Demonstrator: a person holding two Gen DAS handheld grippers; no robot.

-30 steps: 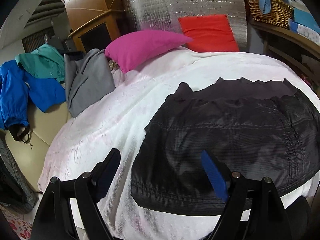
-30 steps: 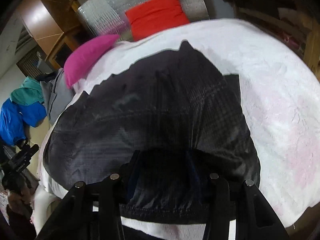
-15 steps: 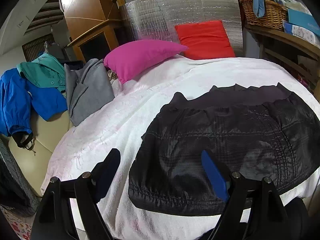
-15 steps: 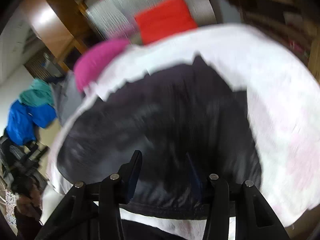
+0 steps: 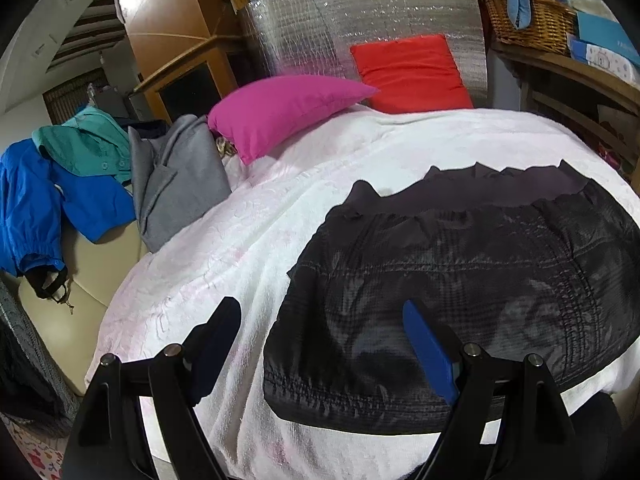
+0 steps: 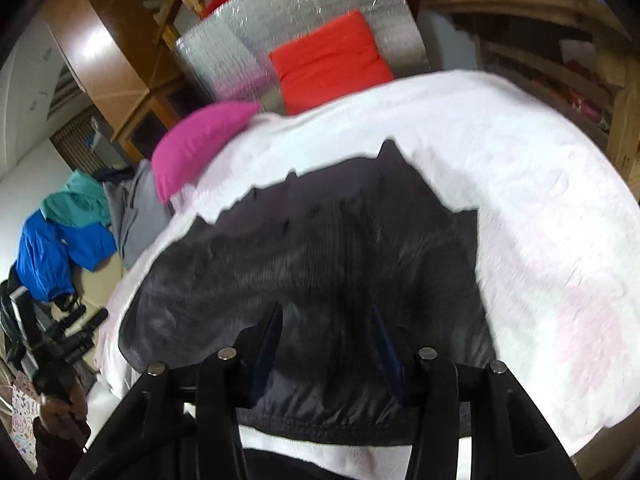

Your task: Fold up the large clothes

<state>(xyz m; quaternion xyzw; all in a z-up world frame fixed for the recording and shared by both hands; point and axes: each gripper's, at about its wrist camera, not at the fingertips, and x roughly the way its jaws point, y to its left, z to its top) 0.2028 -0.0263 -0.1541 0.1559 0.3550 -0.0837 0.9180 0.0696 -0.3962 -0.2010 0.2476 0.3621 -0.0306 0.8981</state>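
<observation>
black jacket [image 5: 460, 288] flat at bed's [image 5: 248, 240] near edge for folding | left gripper [image 5: 320, 344] released | right gripper [image 6: 326, 344] opening, nothing pinched

Pink pillow [image 5: 280, 112] beside red pillow [image 5: 412, 72] (wicker basket [image 5: 528, 20] above).

left gripper [image 5: 320, 344] hangs wide open over the black jacket [image 5: 460, 292], folded flat on the white blanket [image 5: 248, 240]; pink pillow [image 5: 280, 112] behind.
</observation>
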